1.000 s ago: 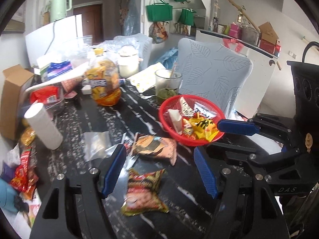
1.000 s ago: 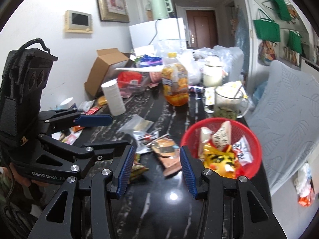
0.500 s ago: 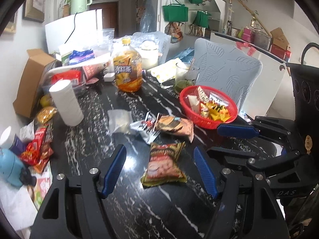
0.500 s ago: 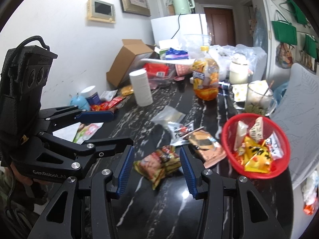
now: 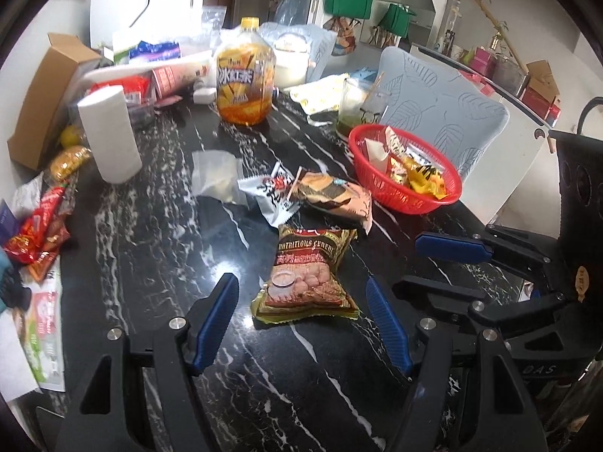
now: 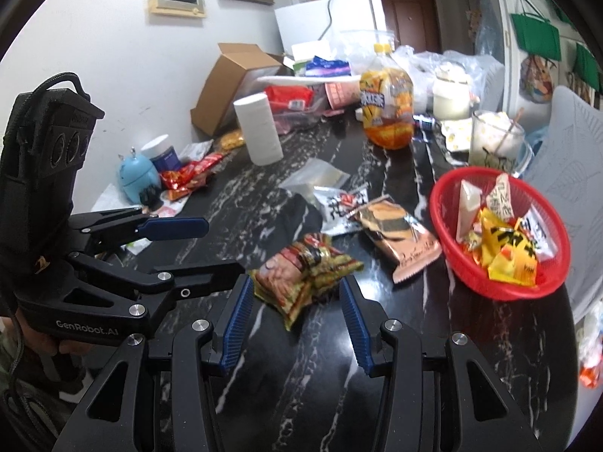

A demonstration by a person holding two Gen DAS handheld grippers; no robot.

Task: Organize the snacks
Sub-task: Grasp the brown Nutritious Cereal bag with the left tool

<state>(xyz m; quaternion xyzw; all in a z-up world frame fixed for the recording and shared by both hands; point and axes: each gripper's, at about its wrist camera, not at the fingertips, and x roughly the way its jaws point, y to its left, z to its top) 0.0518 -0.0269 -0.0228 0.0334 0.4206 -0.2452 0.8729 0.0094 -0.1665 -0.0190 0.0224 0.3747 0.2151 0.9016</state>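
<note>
While several packets already fill the red basket, work far from finished. Left to right on the table: red wrappers at the edge; left gripper, fingers apart, empty, straddling the cereal packet; right gripper, fingers having just widened, apart around that packet, not clamped. 3 loose snacks left, counting the white packet and sandwich-biscuit packet.

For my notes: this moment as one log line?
left gripper: open | right gripper: open, just widened | cereal packet: on table, unheld | red basket: part-filled
</note>
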